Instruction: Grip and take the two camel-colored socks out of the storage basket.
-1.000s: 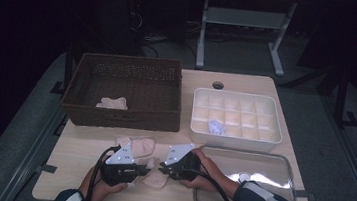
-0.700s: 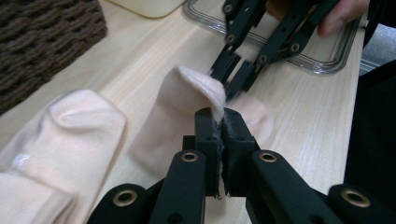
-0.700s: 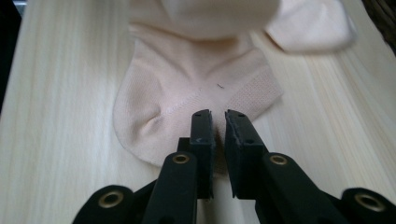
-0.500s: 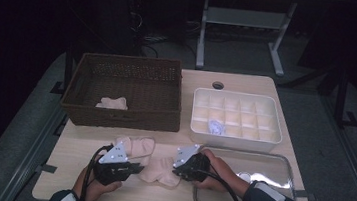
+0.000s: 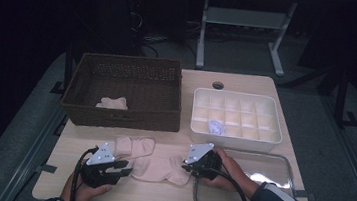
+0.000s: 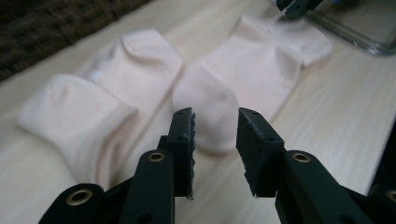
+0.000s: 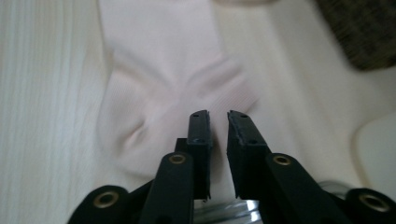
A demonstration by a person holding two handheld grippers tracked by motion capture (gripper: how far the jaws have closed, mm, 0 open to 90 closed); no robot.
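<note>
Two pale pink socks lie at the front of the table. The nearer sock point(image 5: 159, 168) point(image 6: 252, 70) point(image 7: 159, 70) is stretched flat between my grippers. My left gripper point(image 5: 126, 168) point(image 6: 215, 121) is at its toe; its jaws have just been opening and now stand apart, with the toe lying loose between the tips. My right gripper point(image 5: 185, 167) point(image 7: 218, 116) point(image 6: 294, 5) is at the other end, jaws nearly together and pinching the sock's edge. The second sock point(image 5: 134, 146) point(image 6: 116, 88) lies beside it, toward the basket.
A dark wicker basket point(image 5: 120, 112) at the back left holds another pale sock point(image 5: 112, 102). A white compartment box point(image 5: 235, 136) stands at the back right with a small light bundle point(image 5: 216, 127) in one cell. A clear tray point(image 5: 280, 164) lies by the right hand.
Both hands have drawn apart, the left leftward and the right rightward, pulling the nearer sock out flat. The left gripper's jaws have opened and let go of the toe.
</note>
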